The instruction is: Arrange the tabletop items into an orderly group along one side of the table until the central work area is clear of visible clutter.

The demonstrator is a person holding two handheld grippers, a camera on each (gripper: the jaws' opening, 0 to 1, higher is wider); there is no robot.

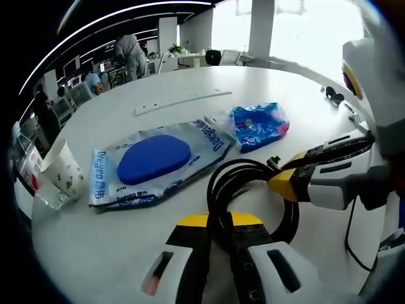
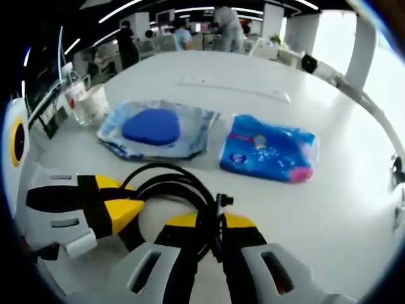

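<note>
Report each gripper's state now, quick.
Left gripper: shut on the black cable coil.
Right gripper: shut on the same black cable coil.

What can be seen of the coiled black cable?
The black cable is a glossy, rubbery-looking cord wound into several loose loops, with a small plug end sticking out of the coil. It lies on the white table in front of the wet-wipes pack. Both the left gripper and the right gripper are shut on it.
</note>
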